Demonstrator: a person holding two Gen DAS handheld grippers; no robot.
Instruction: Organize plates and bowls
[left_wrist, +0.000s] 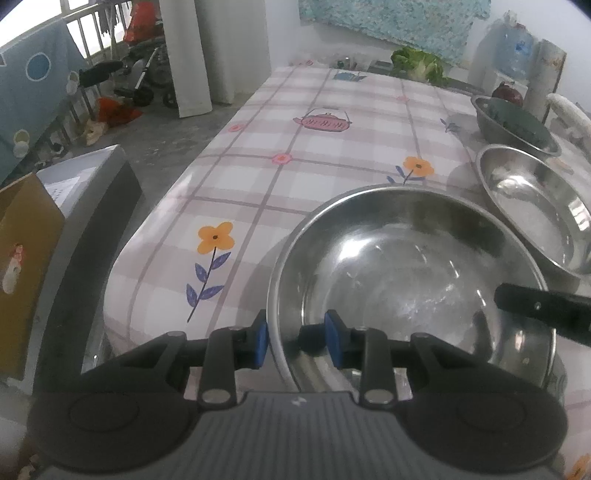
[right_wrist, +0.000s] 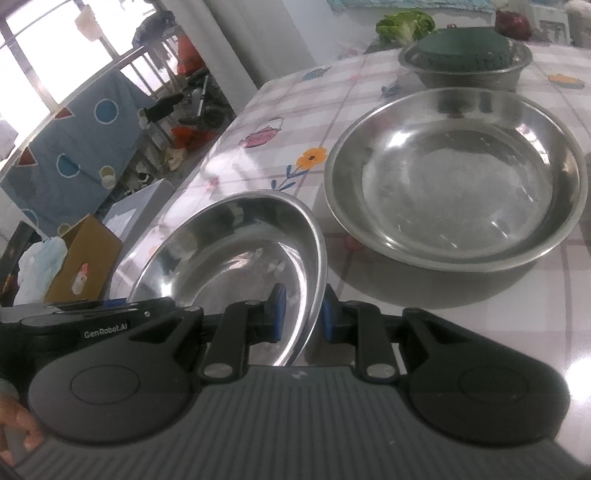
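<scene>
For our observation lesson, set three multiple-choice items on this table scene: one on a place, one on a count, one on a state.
1. Where does the dark green round dish lie?
A in the farthest steel bowl
B on a shelf
C in the nearest steel bowl

2. How many round steel bowls are in view?
A two
B three
C five

3. How is the right claw?
A wide open, holding nothing
B shut on a spoon
C shut on the nearest steel bowl's rim

Answers:
1 A, the dish fills that far bowl.
2 B, counting the middle steel bowl too.
3 C, its blue pads pinch the rim.
</scene>
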